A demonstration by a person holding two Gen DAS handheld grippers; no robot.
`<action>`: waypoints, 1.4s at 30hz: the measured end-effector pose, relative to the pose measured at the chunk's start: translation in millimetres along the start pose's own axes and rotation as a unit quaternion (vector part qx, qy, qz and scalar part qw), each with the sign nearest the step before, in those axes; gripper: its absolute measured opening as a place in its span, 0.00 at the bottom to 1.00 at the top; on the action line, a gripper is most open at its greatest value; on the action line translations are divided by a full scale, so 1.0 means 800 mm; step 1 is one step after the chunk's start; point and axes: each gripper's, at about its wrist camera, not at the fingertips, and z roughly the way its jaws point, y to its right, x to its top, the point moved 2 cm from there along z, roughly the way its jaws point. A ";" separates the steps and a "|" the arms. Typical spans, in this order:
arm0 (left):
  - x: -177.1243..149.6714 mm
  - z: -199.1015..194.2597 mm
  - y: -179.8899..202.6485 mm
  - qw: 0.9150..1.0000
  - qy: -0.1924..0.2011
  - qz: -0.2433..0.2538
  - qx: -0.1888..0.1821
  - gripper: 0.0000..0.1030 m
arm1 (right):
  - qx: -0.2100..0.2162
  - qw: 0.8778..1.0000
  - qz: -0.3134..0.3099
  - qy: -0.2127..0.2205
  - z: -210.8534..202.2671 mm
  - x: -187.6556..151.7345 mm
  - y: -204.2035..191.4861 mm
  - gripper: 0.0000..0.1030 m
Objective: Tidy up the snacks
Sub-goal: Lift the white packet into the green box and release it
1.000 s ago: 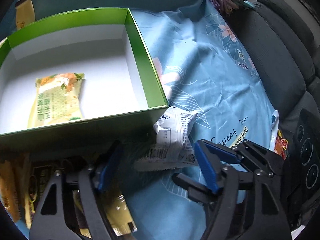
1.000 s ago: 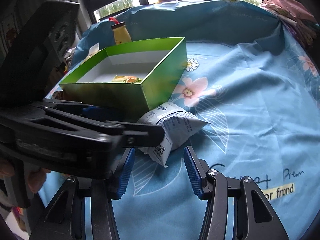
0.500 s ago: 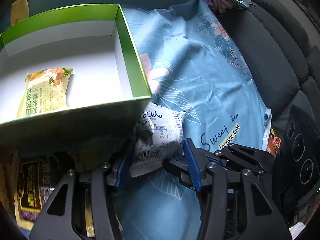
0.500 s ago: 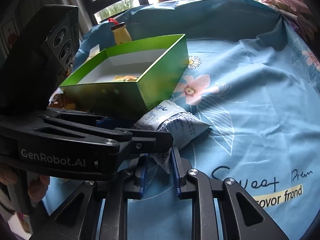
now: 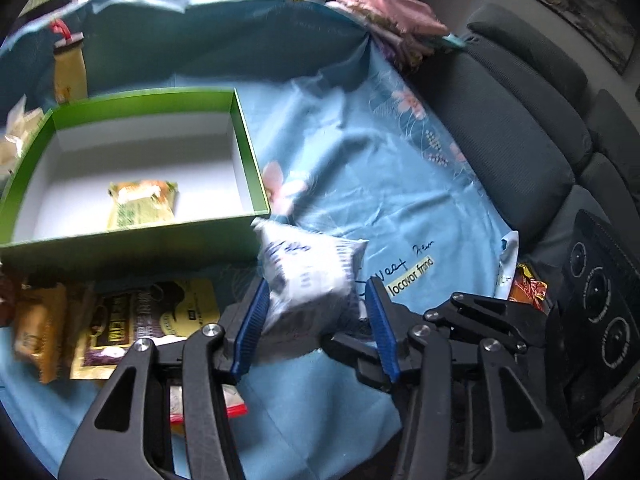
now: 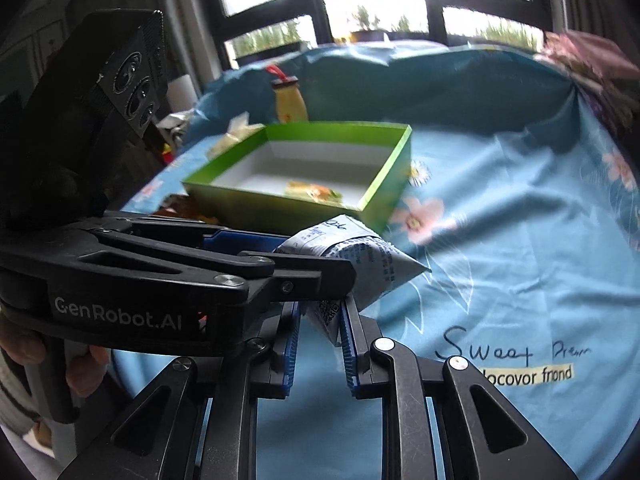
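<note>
White crinkly snack packet (image 5: 310, 274), clamped by both the left gripper (image 5: 316, 322) and right gripper (image 6: 318, 330), hangs beside the green box (image 5: 244, 152); next, carrying it over the rim.

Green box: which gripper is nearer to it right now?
Left. The left gripper, clamped on the white snack packet, sits just off the near corner of the green box. The right gripper pinches the same packet's lower corner, further from the box.
</note>
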 end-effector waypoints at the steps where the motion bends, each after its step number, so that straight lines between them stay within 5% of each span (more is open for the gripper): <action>1: 0.002 -0.009 0.001 1.000 0.009 0.002 0.007 0.47 | 0.003 1.000 -0.007 0.005 -0.003 0.005 -0.006 0.21; 21: 0.043 -0.072 -0.076 0.996 0.065 -0.038 0.053 0.47 | 0.046 0.996 -0.069 0.042 0.034 0.080 -0.065 0.21; 37: 0.091 -0.061 -0.151 0.992 0.064 -0.083 0.073 0.48 | 0.065 0.994 -0.073 0.041 0.109 0.139 -0.069 0.21; 40: 0.096 -0.053 -0.167 0.989 0.060 -0.096 0.099 0.64 | 0.048 0.996 -0.070 0.039 0.123 0.145 -0.064 0.22; 42: 0.094 -0.050 -0.182 0.985 0.056 -0.111 0.116 0.87 | 0.033 0.997 -0.062 0.029 0.131 0.147 -0.058 0.37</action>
